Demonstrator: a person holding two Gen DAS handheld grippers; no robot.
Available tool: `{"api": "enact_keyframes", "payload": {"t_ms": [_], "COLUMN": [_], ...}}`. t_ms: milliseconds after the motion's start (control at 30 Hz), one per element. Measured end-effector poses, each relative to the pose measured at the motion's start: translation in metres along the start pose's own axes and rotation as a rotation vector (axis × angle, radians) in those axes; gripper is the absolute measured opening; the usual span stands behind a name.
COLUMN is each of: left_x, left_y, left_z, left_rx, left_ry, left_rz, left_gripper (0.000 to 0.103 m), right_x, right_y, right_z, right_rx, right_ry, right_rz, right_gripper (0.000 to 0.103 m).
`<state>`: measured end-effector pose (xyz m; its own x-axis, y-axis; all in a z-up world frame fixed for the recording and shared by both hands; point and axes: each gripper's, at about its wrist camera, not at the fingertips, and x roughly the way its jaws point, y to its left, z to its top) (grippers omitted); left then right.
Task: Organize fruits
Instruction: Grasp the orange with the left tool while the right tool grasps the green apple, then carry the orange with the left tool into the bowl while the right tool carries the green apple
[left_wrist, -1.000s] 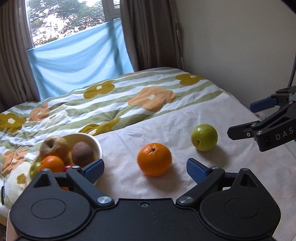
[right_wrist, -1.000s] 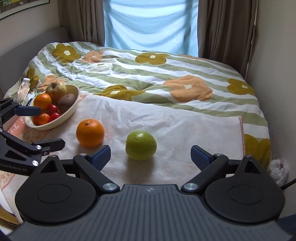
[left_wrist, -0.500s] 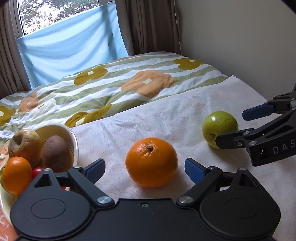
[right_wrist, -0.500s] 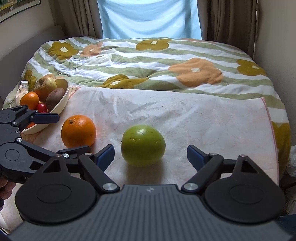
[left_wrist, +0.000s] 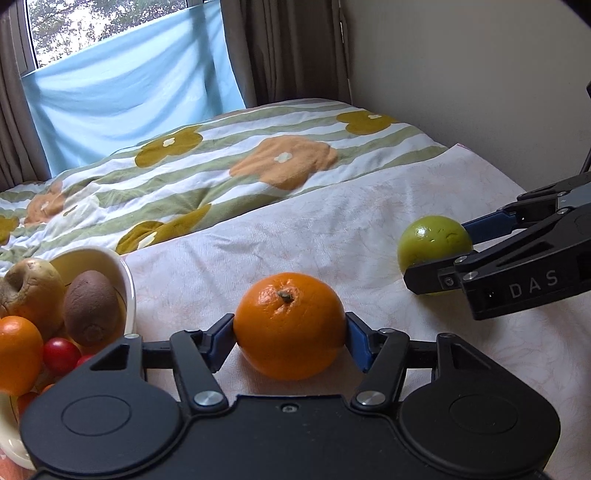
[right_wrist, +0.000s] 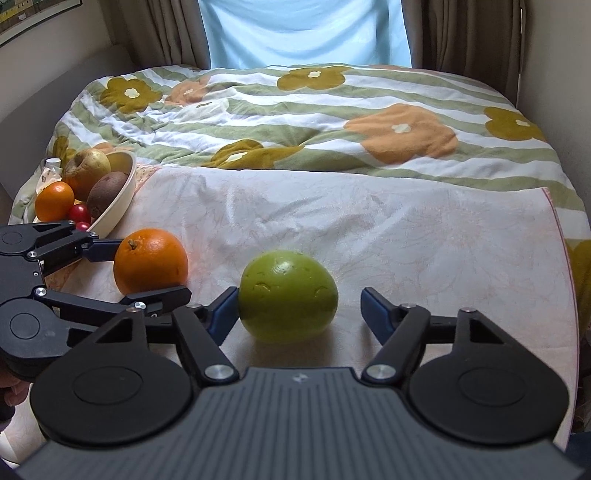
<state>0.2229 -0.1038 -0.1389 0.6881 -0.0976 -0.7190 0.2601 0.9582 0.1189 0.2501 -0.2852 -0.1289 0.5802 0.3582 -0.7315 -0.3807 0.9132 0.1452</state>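
An orange (left_wrist: 290, 325) lies on the pale cloth (left_wrist: 332, 240) between the fingers of my left gripper (left_wrist: 290, 332), whose blue pads touch both its sides. It also shows in the right wrist view (right_wrist: 149, 260). A green apple (right_wrist: 288, 295) lies between the fingers of my right gripper (right_wrist: 299, 310); the left pad touches it and the right pad stands apart. The apple also shows in the left wrist view (left_wrist: 434, 243). A cream bowl (left_wrist: 125, 280) at the left holds an apple, a kiwi, a small orange and cherry tomatoes.
The flowered striped duvet (right_wrist: 314, 122) covers the bed beyond the cloth. A wall (left_wrist: 480, 92) runs along the right side, with curtains and a window behind. A small white bottle (right_wrist: 51, 166) sits behind the bowl (right_wrist: 118, 206).
Both grippers moved forward around their fruits. The left jaws closed onto the orange. The right jaws narrowed around the green apple.
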Motion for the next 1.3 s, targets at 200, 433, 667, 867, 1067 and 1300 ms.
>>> {"api": "enact_keyframes", "payload": {"t_ms": [200,433,667,867,1067,1300], "left_x": [-0.003,-0.014,-0.042,-0.080,-0.120,-0.155], "left_y": [0.004,0.005,0.010,0.016,0.030,0.058], "left_z": [-0.004,-0.007,-0.007,-0.007,-0.009,-0.011], "left_rx": [-0.006,-0.024,-0.082,-0.119,-0.186,-0.220], "left_ry": [0.004,-0.009,-0.045,-0.093,-0.141,-0.164], "left_rz": [0.008,0.023,0.056,0.099,0.145,0.165], "left_gripper": [0.066,0.066,0.066,0.066,0.066,0.066], "right_x": [0.003,-0.002,-0.024,-0.049,-0.074,-0.096], "right_y": [0.002,0.008,0.019,0.037,0.059,0.099], "right_z": [0.001,0.000,0.004,0.006,0.011,0.023], "right_rx": [0.000,-0.011,-0.041,-0.078,-0.079,-0.089], "right_ry": [0.007,-0.008,-0.048,-0.078,-0.097,-0.115], "right_rz": [0.010,0.014,0.019,0.031,0.053,0.079], "right_gripper": [0.077,0.070,0.070,0.070,0.070,0.070]}}
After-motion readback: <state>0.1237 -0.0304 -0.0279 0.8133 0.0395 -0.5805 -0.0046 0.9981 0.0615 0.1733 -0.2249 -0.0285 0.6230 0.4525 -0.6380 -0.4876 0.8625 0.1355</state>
